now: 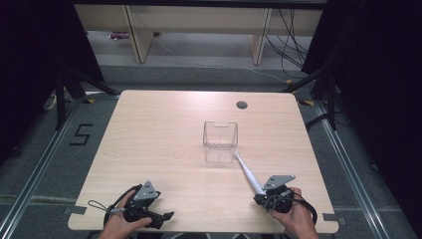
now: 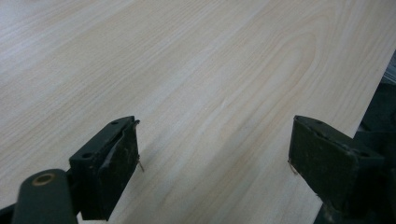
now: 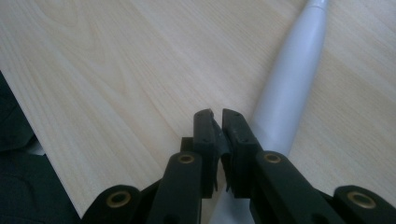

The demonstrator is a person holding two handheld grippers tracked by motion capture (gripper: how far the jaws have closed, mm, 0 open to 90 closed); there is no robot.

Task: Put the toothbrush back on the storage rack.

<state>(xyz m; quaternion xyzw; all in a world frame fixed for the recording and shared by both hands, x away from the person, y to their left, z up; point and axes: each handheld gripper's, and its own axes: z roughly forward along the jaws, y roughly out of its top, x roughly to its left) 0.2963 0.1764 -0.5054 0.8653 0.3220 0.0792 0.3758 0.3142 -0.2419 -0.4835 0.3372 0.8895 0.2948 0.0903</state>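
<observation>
We see a dark room with black curtains either side, a grey floor (image 1: 149, 74) marked "5" (image 1: 81, 134) in black tape out beyond the left gripper, and pale furniture legs and cables at the back. The light wood desk (image 1: 159, 134) has rounded corners and a grey cable hole (image 1: 242, 104) at its far edge. A clear plastic box (image 1: 220, 137) stands ahead of the right gripper, well apart from it. A white electric toothbrush (image 1: 247, 174) runs from the right gripper (image 1: 260, 198) up toward that box, its tip just beside the box's near corner; the jaws are clamped on its handle. The left gripper (image 1: 166, 217) rests near the desk's front edge, jaws wide apart with nothing between them.
</observation>
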